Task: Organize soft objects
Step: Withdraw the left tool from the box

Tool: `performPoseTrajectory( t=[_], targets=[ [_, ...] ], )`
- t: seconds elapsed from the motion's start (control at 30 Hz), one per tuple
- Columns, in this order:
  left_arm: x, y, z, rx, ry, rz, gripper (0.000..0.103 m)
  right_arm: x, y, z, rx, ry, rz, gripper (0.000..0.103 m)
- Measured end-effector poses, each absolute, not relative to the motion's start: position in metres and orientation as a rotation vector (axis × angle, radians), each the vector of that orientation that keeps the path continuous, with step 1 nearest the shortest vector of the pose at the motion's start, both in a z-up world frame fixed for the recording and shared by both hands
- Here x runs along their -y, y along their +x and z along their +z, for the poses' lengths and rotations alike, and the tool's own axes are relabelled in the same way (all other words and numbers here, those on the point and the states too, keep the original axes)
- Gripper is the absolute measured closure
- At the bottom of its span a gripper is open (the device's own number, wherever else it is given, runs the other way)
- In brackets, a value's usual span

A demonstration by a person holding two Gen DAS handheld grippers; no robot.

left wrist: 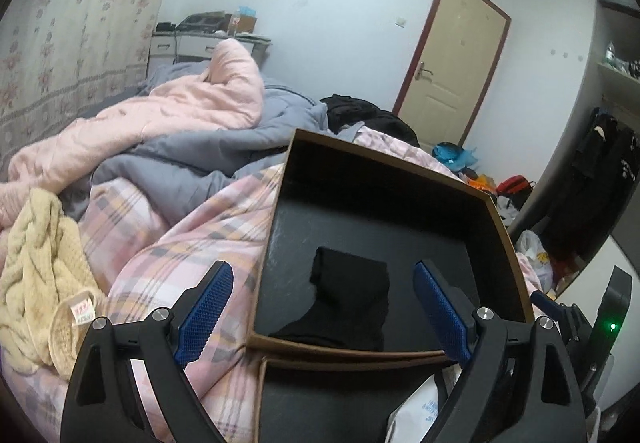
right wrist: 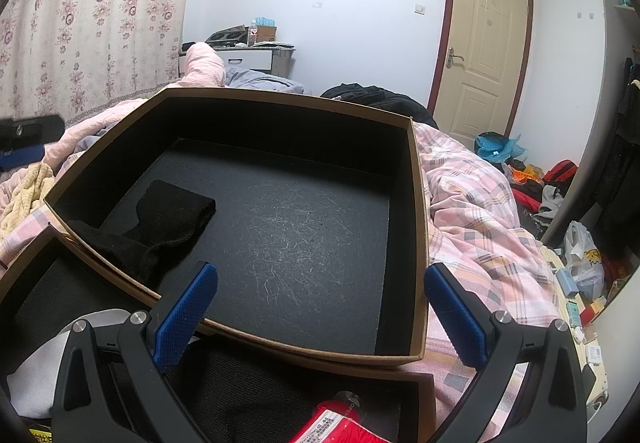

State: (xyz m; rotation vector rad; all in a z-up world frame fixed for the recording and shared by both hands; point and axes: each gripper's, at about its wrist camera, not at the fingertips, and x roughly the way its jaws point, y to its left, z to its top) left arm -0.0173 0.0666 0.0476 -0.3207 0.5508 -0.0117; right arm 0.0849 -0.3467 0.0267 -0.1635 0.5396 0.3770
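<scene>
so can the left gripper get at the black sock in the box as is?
Probably yes: the left gripper is open, the black sock lies uncovered between its fingers' line, and the box has no lid.

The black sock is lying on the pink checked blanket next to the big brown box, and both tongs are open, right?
Not quite. The black fabric sock lies inside the brown cardboard box, on its dark floor, not on the pink checked blanket. The right wrist view shows this. Both tongs, left and right, are open.
</scene>
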Motion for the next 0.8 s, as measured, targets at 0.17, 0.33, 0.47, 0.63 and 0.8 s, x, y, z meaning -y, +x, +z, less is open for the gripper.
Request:
performPoseTrajectory(
  t=[0.17,0.33,0.47,0.63,0.8],
  targets=[
    [-0.076,-0.026,0.038,-0.540,-0.345,-0.012,0.013,0.347,0.085,0.027,-0.540,-0.163,0.377,0.001],
    [-0.085,-0.028,0.032,-0.530,-0.391,-0.010,0.013,0.346,0.085,0.027,-0.539,-0.165,0.376,0.001],
    [-0.091,-0.027,0.024,-0.539,-0.421,0.050,0.013,0.346,0.085,0.027,-0.538,-0.168,0.375,0.001],
    [-0.087,-0.025,0.023,-0.548,-0.377,0.093,0.013,0.347,0.086,0.026,-0.538,-0.166,0.374,0.001],
    [-0.048,-0.019,0.024,-0.577,-0.137,0.112,0.013,0.347,0.086,0.026,-0.538,-0.166,0.374,0.001]
  ],
)
